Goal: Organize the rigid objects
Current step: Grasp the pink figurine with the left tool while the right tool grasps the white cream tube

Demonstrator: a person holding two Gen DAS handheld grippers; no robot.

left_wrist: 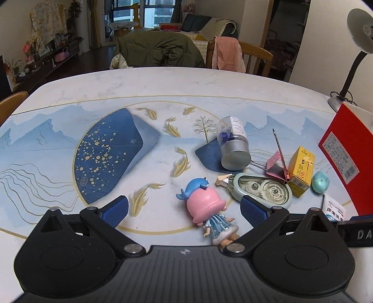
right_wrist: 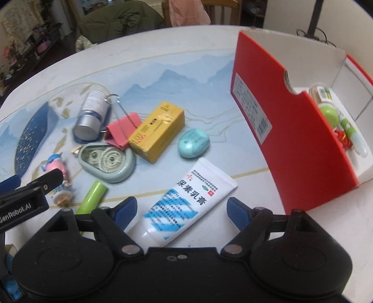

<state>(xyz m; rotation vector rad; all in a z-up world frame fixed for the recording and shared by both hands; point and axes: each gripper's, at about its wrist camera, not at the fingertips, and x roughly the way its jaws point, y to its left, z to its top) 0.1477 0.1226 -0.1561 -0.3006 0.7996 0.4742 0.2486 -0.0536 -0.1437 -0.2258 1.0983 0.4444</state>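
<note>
Wooden chairs (left_wrist: 251, 52), window (left_wrist: 149, 14), perhaps a sofa (left_wrist: 209, 25), desk lamp (left_wrist: 359, 35)

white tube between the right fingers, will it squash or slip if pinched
The tube looks soft-walled, so it would probably dent under the fingers. Its glossy skin may slip a little. Lying flat, it seems unlikely to roll.

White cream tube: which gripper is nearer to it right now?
Right. The right gripper is open with the white cream tube lying between its fingers, untouched. The left gripper is open off to the tube's left, over the pink-haired figurine.
</note>
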